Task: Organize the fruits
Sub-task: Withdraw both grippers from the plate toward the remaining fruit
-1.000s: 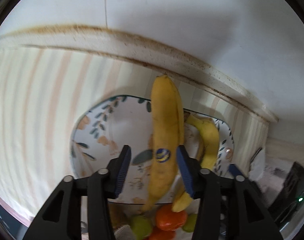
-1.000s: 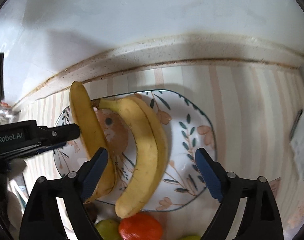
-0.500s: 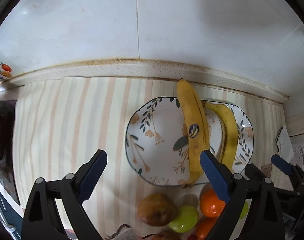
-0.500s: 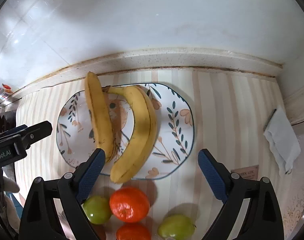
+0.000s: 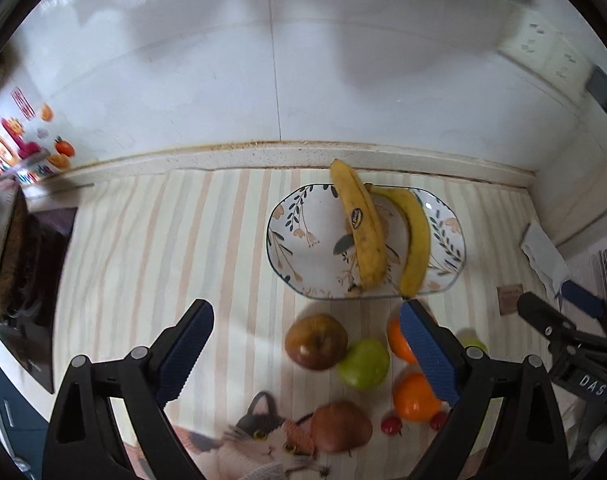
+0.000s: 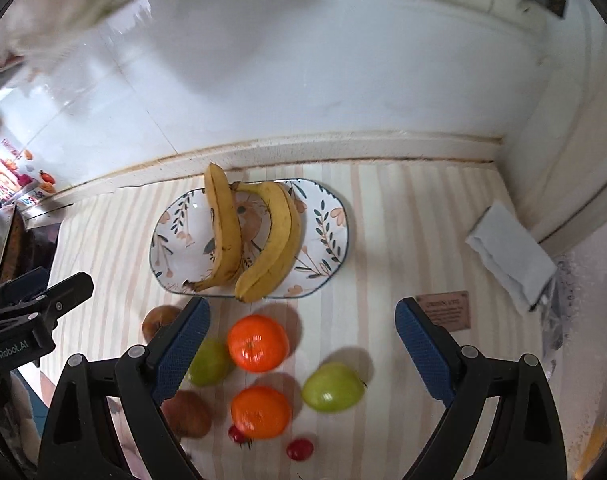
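Striped cloth covers the worktop point(image 6: 383, 216) by the white wall, and on it a floral plate point(image 6: 327, 216) holds two bananas point(image 6: 223, 232) lying side by side. Just in front sit loose apples point(image 5: 316, 342), oranges point(image 6: 258, 343) and green fruit point(image 6: 332, 387). Left claw point(image 5: 303, 356) and right claw point(image 6: 302, 346) hang above them, both spread wide and gripping nothing.

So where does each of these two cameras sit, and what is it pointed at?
Left wrist: on the left tongs, looking steeply down at plate, bananas and loose fruit; own open tongs show.
Right wrist: on the right tongs, same downward look; own open tongs show.
Shared: plate, bananas, and each other's tongs at the edge.
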The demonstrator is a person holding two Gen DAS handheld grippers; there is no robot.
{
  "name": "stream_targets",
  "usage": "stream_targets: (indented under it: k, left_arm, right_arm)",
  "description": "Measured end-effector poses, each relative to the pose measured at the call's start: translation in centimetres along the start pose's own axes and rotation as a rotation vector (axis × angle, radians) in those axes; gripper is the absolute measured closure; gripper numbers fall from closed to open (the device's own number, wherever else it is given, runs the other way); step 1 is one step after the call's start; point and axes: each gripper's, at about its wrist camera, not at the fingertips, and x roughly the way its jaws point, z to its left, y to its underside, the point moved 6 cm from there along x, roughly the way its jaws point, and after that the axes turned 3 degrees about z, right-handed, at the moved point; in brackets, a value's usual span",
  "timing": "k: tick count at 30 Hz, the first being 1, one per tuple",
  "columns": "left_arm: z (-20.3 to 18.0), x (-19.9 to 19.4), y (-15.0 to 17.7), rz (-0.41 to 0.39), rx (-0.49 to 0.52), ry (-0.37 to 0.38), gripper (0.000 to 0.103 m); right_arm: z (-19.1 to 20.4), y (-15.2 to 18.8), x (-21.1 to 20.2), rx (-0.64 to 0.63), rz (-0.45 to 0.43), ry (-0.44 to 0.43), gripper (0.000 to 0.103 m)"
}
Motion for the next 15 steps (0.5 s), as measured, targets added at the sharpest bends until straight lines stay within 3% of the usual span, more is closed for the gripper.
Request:
stream_targets:
  k: [7, 11, 15]
  left_arm:
    - [-0.5, -5.4, 2.3, -0.080, 0.018, 0.004, 0.008]
    - [-0.1, -6.5, 3.4, -0.078, 0.005, 0.012, 0.008]
    - [1.0, -4.5, 5.5, -0.017, 0.009, -0.029, 0.008]
  right_arm:
    - [-0.3, 2.9, -6.3, 0.013, -0.074, -0.022, 0.007]
    - [-0.9, 5.0, -7.4, 0.059, -0.039, -0.088, 0.007]
    - [-1.9, 7.4, -5.0, 0.091, 0.049, -0.114, 0.007]
